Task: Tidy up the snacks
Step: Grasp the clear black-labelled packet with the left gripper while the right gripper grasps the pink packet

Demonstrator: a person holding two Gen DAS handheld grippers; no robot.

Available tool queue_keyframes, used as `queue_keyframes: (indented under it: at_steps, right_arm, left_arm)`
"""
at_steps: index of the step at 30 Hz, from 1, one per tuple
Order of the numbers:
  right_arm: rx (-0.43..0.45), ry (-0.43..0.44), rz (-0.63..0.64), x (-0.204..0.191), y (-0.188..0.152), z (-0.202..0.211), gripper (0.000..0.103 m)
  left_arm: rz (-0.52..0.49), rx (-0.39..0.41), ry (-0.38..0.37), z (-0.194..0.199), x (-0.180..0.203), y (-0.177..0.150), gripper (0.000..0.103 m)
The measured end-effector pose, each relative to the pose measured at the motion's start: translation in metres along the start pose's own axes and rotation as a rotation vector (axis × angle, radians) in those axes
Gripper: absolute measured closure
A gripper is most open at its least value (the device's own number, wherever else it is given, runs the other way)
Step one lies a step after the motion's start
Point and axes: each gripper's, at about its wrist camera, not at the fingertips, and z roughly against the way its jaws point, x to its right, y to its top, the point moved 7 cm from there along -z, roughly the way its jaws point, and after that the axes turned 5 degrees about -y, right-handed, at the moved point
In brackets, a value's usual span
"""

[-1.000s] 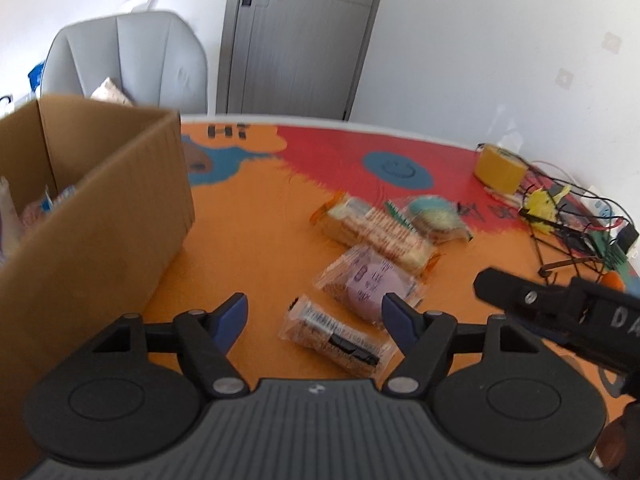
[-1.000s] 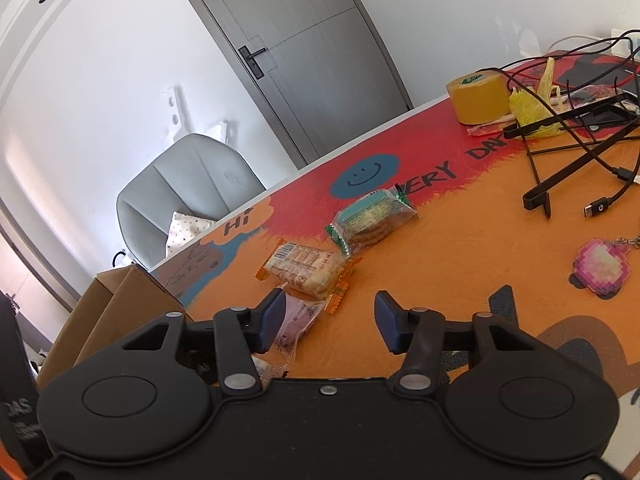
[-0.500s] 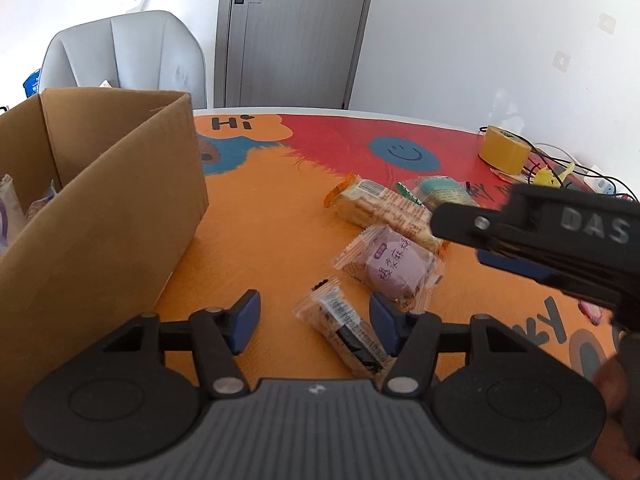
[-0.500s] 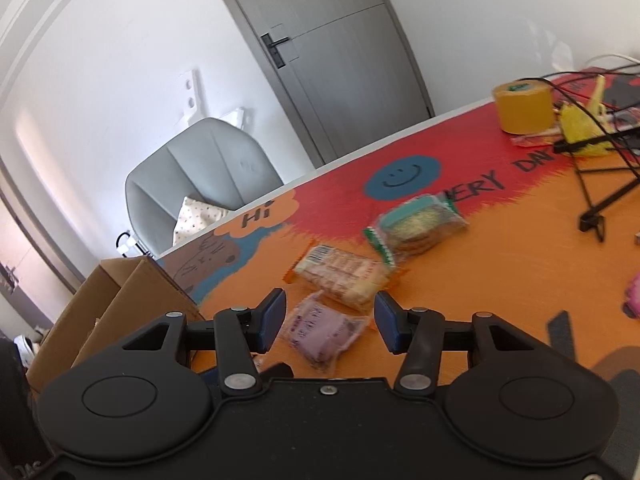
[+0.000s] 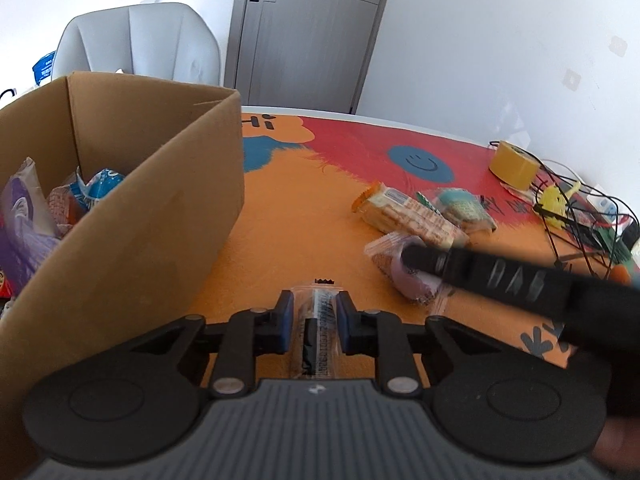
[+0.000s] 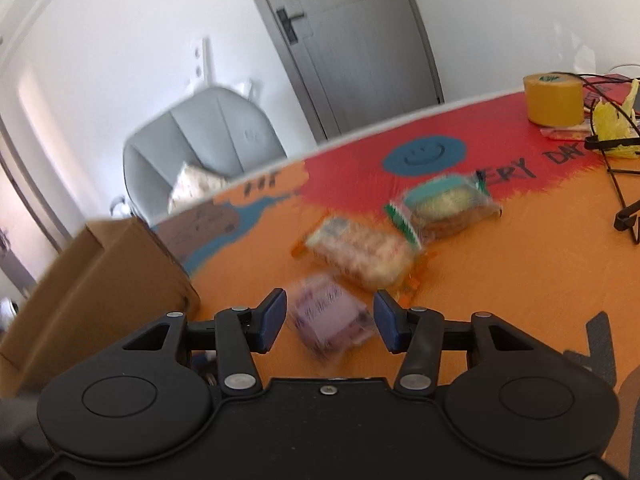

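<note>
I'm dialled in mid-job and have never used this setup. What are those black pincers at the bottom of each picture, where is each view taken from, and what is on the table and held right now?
There is no robot arm: a person holds a two-finger gripper in each hand, and each gripper carries a fisheye camera looking forward along its fingers.

The left wrist view shows the left gripper shut on a clear-wrapped snack bar. Beside it stands a cardboard box with snacks already inside. The dark bar crossing that picture is the right gripper seen from the side.

The right wrist view shows the right gripper with its jaws apart on either side of a purple snack packet, not gripping it.

Still loose on the orange table: a cracker pack and a green-wrapped snack. A tape roll and cables sit further off.
</note>
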Motion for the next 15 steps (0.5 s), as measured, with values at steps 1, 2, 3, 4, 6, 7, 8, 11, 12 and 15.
queue_keyframes:
  at_steps: [1, 2, 3, 4, 6, 7, 8, 11, 12, 15]
  right_arm:
    - [-0.014, -0.004, 0.008, 0.0, -0.003, -0.002, 0.052]
    - [-0.009, 0.003, -0.005, 0.002, -0.004, -0.001, 0.053]
    - [-0.009, 0.007, -0.01, 0.003, -0.005, 0.0, 0.054]
    - [-0.011, 0.009, -0.006, 0.003, -0.005, 0.001, 0.057]
    - [-0.01, 0.018, 0.0, 0.002, -0.006, 0.003, 0.064]
    - [-0.01, 0.023, 0.002, 0.001, -0.006, 0.005, 0.068]
    - [-0.011, 0.026, 0.003, 0.001, -0.006, 0.006, 0.073]
    - [-0.008, 0.023, 0.005, 0.002, -0.008, 0.01, 0.083]
    - [-0.011, 0.028, 0.003, 0.002, -0.01, 0.011, 0.085]
    - [-0.02, 0.017, 0.004, 0.004, -0.013, 0.013, 0.1]
  left_arm:
    - [-0.001, -0.004, 0.003, -0.001, 0.0, 0.001, 0.083]
    - [0.002, -0.004, 0.0, -0.001, 0.0, 0.001, 0.083]
    - [0.004, -0.004, -0.003, -0.001, 0.0, 0.001, 0.083]
    - [0.002, -0.005, -0.004, -0.001, 0.001, 0.0, 0.083]
    - [-0.006, -0.006, -0.005, -0.001, 0.002, 0.0, 0.083]
    - [-0.009, -0.006, -0.006, -0.001, 0.003, -0.001, 0.083]
    - [-0.009, -0.006, -0.006, 0.0, 0.003, -0.001, 0.083]
    - [0.003, 0.001, -0.011, 0.0, 0.002, 0.0, 0.083]
    - [0.003, 0.003, -0.01, 0.001, 0.002, 0.0, 0.083]
    - [0.011, 0.005, -0.012, 0.002, 0.001, 0.001, 0.083]
